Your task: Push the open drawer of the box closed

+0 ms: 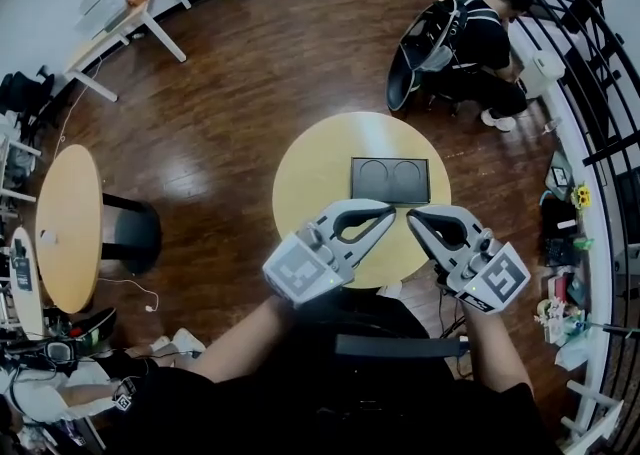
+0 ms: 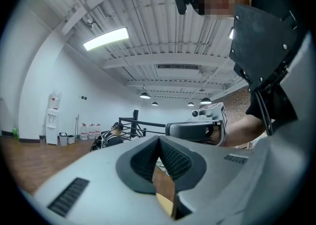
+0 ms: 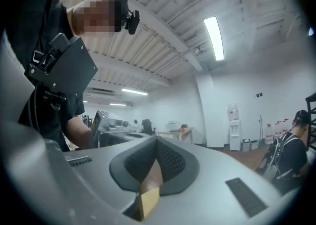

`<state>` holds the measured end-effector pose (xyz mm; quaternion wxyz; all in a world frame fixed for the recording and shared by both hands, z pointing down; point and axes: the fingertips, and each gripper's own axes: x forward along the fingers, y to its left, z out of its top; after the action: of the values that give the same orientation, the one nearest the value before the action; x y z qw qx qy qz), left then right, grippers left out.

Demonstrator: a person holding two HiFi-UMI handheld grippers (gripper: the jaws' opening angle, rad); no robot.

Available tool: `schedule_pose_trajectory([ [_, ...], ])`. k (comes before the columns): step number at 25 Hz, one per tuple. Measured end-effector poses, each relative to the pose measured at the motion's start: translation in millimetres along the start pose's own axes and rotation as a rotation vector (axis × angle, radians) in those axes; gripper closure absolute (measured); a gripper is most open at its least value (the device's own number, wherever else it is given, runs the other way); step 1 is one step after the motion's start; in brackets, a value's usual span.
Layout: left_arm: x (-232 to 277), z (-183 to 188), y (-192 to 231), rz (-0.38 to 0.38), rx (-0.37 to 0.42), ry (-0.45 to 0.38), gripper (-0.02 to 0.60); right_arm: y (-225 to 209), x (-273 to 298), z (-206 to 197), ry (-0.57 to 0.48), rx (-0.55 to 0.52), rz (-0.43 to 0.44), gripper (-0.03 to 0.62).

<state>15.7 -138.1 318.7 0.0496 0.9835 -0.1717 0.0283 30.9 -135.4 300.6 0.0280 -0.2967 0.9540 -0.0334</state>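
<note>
A flat black box (image 1: 390, 180) with two round recesses in its top lies on the round yellow table (image 1: 310, 178); from above I cannot make out whether its drawer stands out. Both grippers hover over the table's near edge, just short of the box. My left gripper (image 1: 387, 210) points at the box's near left corner, its jaws shut with nothing between them (image 2: 159, 140). My right gripper (image 1: 413, 215) points at the box's near right part and is also shut and empty (image 3: 157, 140). The two tips are close together and apart from the box.
A person (image 1: 470, 38) crouches on the wooden floor beyond the table, beside a black railing (image 1: 585, 63). To the left stand a second round table (image 1: 68, 223) and a black stool (image 1: 130, 233). A white desk (image 1: 120, 13) is at the far left.
</note>
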Motion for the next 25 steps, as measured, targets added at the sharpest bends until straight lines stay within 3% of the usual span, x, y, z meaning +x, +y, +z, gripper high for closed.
schedule_pose_trajectory([
  [25, -10.1, 16.8, -14.7, 0.014, 0.002, -0.027, 0.546, 11.0, -2.0, -2.3, 0.019, 0.027, 0.026, 0.586],
])
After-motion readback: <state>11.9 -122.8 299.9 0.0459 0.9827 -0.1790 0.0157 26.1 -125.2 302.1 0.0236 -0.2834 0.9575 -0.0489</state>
